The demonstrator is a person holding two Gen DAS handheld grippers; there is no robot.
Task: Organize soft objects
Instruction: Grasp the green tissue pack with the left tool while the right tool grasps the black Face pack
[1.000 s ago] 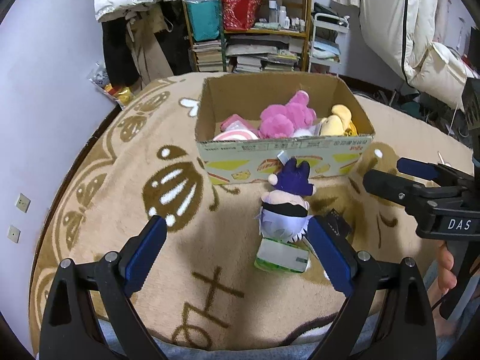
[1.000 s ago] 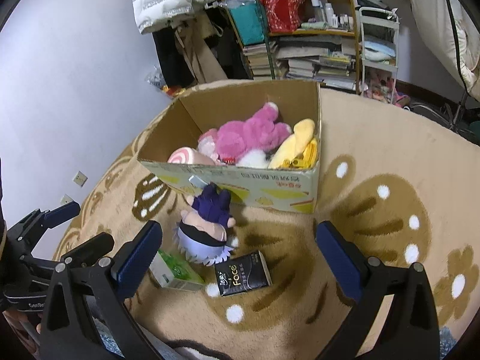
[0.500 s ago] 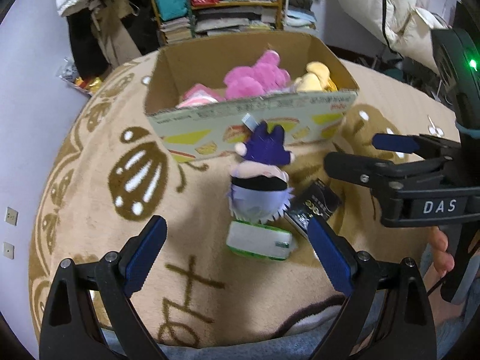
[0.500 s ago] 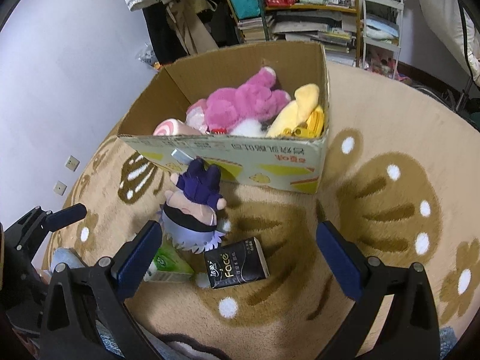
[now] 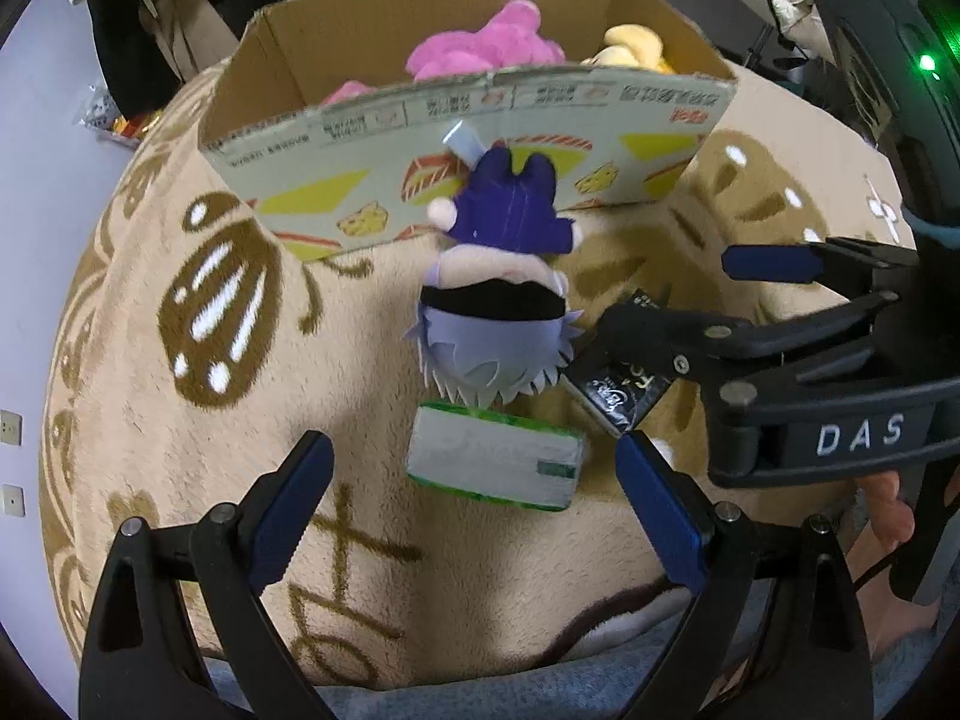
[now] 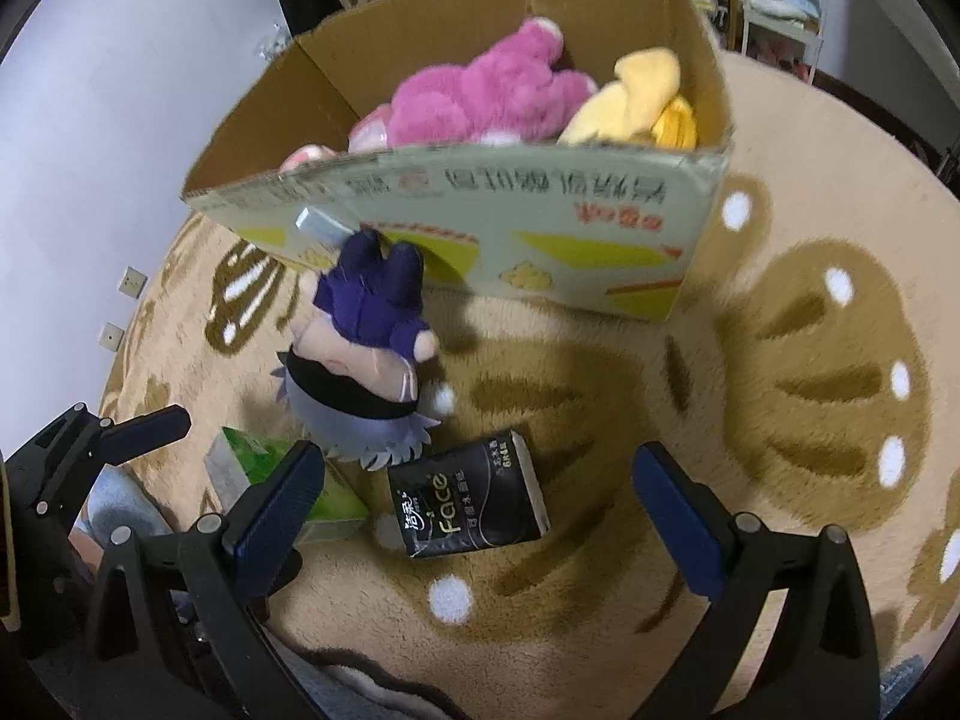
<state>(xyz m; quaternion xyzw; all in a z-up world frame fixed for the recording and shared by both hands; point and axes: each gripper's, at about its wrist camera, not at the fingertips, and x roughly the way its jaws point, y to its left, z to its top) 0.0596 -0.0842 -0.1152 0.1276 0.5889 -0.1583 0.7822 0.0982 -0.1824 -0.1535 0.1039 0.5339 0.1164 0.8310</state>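
Observation:
A plush doll (image 5: pixel 501 300) with purple clothes and pale lilac hair lies on the rug against the front of a cardboard box (image 5: pixel 420 144); it also shows in the right wrist view (image 6: pixel 360 354). A green tissue pack (image 5: pixel 495 462) (image 6: pixel 270 480) and a black tissue pack (image 6: pixel 468 504) (image 5: pixel 618 390) lie just in front of it. The box (image 6: pixel 540 228) holds a pink plush (image 6: pixel 480 96) and a yellow plush (image 6: pixel 642 90). My left gripper (image 5: pixel 474 504) is open around the green pack. My right gripper (image 6: pixel 480 504) is open above the black pack.
The beige rug (image 6: pixel 780 360) has brown paw patterns. Behind the box are shelves with books and hanging clothes (image 5: pixel 138 48). A white wall with sockets (image 5: pixel 12 426) is at the left. The right gripper's body (image 5: pixel 810 360) crosses the left view.
Both grippers have moved forward and down toward the doll and tissue packs; the box and toys appear larger. Both stay open. The objects have not moved.

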